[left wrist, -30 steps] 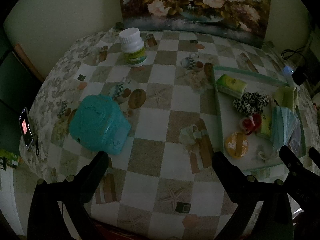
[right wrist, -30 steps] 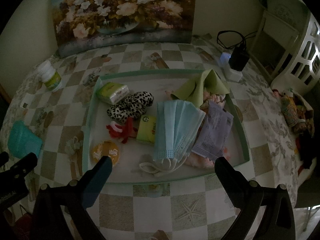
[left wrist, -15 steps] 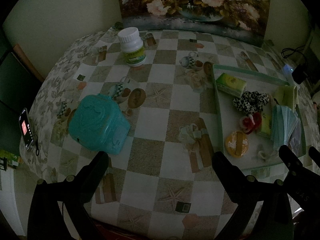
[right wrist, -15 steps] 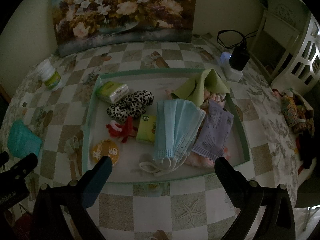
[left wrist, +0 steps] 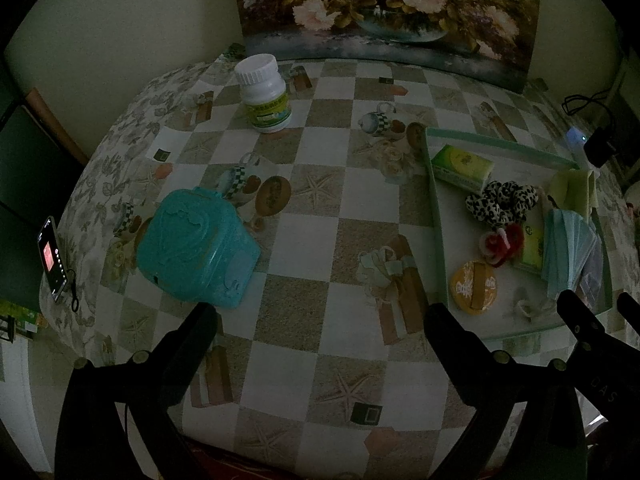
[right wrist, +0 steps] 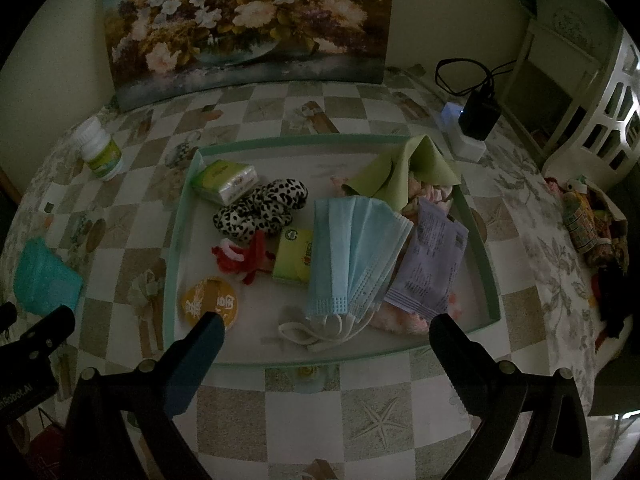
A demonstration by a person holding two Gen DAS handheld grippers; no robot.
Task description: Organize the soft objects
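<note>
A pale green tray (right wrist: 486, 248) (left wrist: 434, 216) on the checked tablecloth holds soft things: a stack of blue face masks (right wrist: 352, 252), a leopard-print scrunchie (right wrist: 260, 210) (left wrist: 502, 200), a red and white scrunchie (right wrist: 244, 258), a green cloth (right wrist: 404, 168), tissue packs (right wrist: 226, 178), a lilac packet (right wrist: 430, 268) and a round orange pad (right wrist: 210, 304). A teal plastic box (left wrist: 196, 242) lies left of the tray. My right gripper (right wrist: 324, 338) hangs open over the tray's near edge. My left gripper (left wrist: 320, 320) is open above bare cloth between box and tray.
A white pill bottle (left wrist: 264, 94) stands at the back left. A flower painting (right wrist: 248, 20) leans on the wall. A charger with cable (right wrist: 476, 114) sits behind the tray. A phone (left wrist: 50, 260) lies at the table's left edge. Cloth items (right wrist: 588, 220) lie at the right.
Both grippers have barely shifted; the left view has drifted slightly so the teal box and tray sit a little further left. Nothing was grasped or released.
</note>
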